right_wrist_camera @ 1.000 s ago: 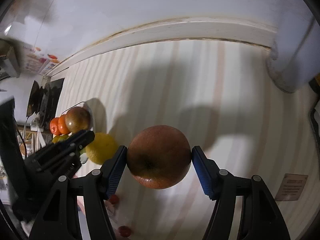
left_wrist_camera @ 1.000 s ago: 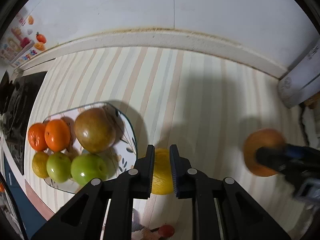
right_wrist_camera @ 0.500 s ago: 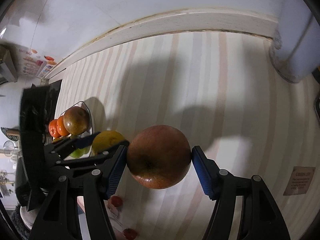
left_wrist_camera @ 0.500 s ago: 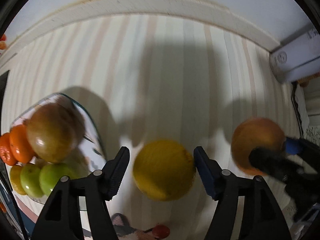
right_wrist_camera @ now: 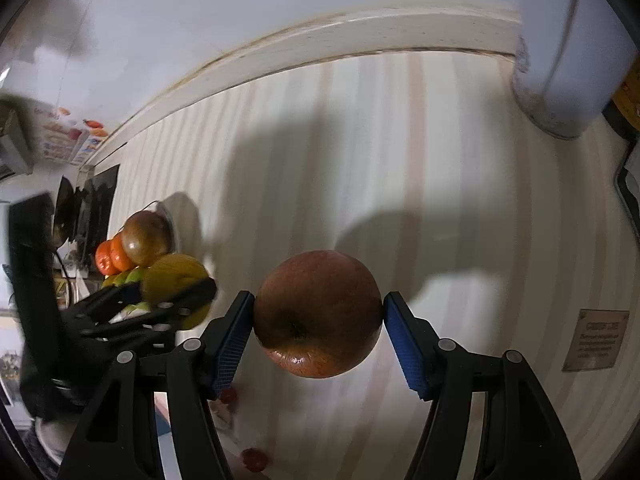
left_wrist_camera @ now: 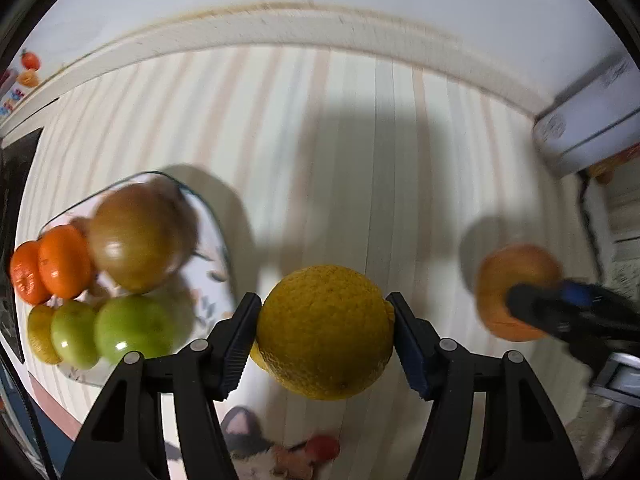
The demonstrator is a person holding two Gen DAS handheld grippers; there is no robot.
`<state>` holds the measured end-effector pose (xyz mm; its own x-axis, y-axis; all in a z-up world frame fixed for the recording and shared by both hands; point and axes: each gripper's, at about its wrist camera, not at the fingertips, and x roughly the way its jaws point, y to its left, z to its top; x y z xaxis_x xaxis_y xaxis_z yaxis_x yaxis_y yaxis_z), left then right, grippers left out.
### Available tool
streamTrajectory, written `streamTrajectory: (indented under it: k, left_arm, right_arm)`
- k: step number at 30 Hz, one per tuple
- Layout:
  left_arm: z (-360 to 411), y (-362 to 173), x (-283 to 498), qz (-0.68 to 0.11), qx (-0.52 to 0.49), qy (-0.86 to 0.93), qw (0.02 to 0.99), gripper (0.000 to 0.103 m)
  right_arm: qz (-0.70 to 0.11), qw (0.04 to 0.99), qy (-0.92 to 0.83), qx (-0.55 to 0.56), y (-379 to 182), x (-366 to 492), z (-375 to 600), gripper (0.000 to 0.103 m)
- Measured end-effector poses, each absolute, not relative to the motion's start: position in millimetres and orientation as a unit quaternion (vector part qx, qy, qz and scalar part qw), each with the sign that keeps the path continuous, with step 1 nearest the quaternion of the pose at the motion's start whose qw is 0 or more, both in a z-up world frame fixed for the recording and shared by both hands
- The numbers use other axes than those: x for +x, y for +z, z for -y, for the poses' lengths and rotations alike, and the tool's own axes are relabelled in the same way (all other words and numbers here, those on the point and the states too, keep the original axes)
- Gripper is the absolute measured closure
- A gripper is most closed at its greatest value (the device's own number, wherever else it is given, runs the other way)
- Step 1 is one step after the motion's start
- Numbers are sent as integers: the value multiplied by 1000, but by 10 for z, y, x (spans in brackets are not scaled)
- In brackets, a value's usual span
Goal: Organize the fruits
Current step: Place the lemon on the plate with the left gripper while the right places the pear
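Tongs (left_wrist_camera: 325, 336) around pebbly round citrus (left_wrist_camera: 325, 332)

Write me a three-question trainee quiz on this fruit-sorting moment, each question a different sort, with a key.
1. True or false: the right gripper is shut on a red apple.
2. Multiple choice: which fruit sits between the left gripper's pads? A) a green apple B) a yellow citrus fruit C) a small orange
3. Short answer: in the left wrist view, on which side of the yellow citrus fruit does the plate of fruit lie?

Key:
1. True.
2. B. The left gripper's jaws have just been closing, and its pads now press on the fruit's sides.
3. On the left; it holds green apples, small oranges and a large brownish fruit.
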<state>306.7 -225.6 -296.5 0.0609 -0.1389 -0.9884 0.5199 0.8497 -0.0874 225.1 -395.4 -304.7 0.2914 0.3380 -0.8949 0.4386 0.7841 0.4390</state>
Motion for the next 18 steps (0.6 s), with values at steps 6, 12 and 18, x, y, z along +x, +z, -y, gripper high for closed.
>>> streamTrajectory:
  k: [6, 12, 18]
  left_arm:
    - [1712, -2306, 3448, -620, 110, -214, 747, 41]
    - [1190, -2223, 4071, -620, 98, -152, 764, 41]
    - [965, -2603, 4322, -662, 64, -130, 736, 41]
  right_arm:
    - [-594, 738, 30, 320, -2962, 2545, 3381, 34]
    - [-597, 741, 73, 299, -2980, 2952, 2739, 34]
    - [-606, 748, 73, 262, -3036, 3147, 2399, 34]
